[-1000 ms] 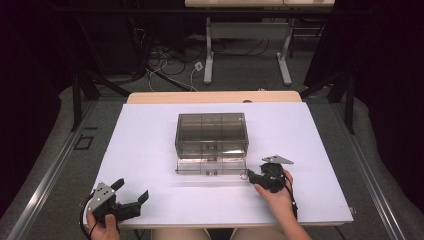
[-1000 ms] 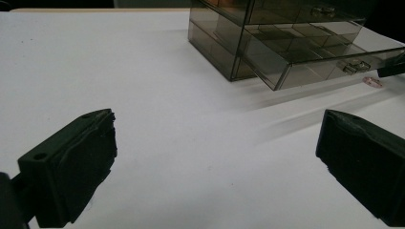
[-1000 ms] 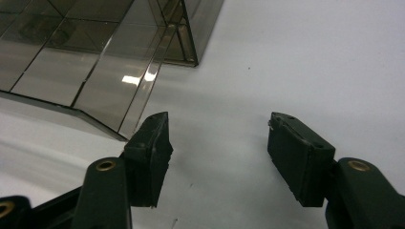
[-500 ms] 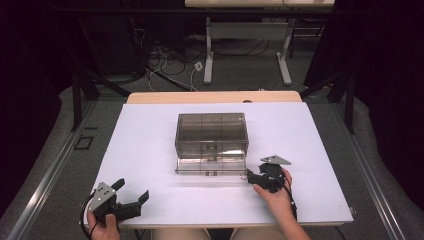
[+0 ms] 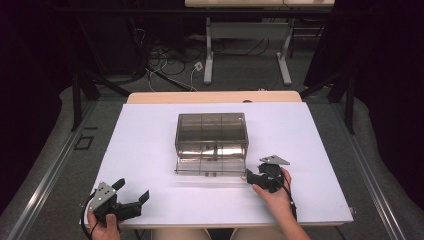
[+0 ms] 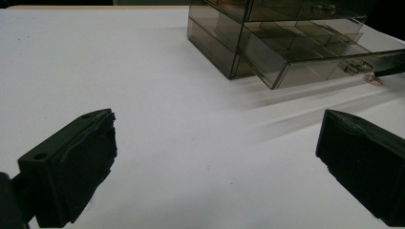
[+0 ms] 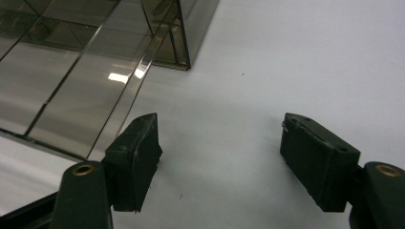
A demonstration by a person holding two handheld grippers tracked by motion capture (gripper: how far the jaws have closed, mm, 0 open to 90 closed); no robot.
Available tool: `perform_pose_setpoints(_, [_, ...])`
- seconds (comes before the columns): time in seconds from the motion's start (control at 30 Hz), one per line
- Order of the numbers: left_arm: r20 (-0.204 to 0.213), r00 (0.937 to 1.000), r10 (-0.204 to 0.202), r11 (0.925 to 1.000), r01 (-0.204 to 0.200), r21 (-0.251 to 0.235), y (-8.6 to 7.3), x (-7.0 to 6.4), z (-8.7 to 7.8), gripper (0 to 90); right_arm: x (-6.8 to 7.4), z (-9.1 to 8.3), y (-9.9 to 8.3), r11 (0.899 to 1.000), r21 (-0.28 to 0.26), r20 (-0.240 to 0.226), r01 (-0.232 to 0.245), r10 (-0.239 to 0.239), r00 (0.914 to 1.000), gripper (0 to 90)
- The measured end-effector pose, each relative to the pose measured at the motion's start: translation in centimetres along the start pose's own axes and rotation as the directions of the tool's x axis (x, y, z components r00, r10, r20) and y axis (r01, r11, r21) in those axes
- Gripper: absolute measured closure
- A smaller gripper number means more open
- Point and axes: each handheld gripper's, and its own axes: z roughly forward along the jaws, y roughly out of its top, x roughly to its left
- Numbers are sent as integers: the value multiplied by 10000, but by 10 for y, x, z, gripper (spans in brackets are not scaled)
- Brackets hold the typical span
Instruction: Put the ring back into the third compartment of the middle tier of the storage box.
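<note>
A smoky clear plastic drawer box (image 5: 211,132) stands in the middle of the white table (image 5: 145,145). Its bottom drawer (image 5: 210,167) is pulled out toward me. My right gripper (image 5: 250,177) lies on the table at the drawer's front right corner, held by a hand. In the right gripper view it (image 7: 219,152) is open, with bare table between the jaws and the drawer's clear wall (image 7: 119,105) just left of them. My left gripper (image 5: 134,190) rests at the table's front left, far from the box. It (image 6: 215,157) is open wide and holds nothing; the box (image 6: 267,38) is ahead to the right.
The table's front edge runs just behind both hands. Beyond its far edge a wooden strip (image 5: 215,97) shows, then a floor with cables and a metal desk frame (image 5: 247,45). A tiny pink thing (image 6: 374,79) lies by the drawer's front; I cannot tell what it is.
The right gripper has edged slightly left toward the drawer's corner. The left gripper and the box have stayed in place.
</note>
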Motion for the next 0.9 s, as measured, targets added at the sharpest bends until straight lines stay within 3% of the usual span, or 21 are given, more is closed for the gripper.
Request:
perform_pose_setpoints(0.37, [-12, 10000, -18, 10000, 18, 28, 0, 0, 0, 4, 2, 2, 0, 9992, -30, 206, 407, -406, 9990, 281])
perform_pose_setpoints(0.53, [-18, 10000, -15, 10000, 15, 28, 0, 0, 1, 4, 0, 1, 0, 9998, -10, 34, 195, -195, 9998, 287])
perform_pose_setpoints(0.77, [-11, 10000, -23, 10000, 23, 38, -1, 0, 1, 4, -6, -5, -4, 9999, -146, 147, 52, -50, 9999, 315])
perform_pose_setpoints(0.9, [-1, 10000, -2, 10000, 2, 50, 0, 0, 1, 4, -10, -13, -10, 9972, -350, 136, 665, -660, 9977, 369])
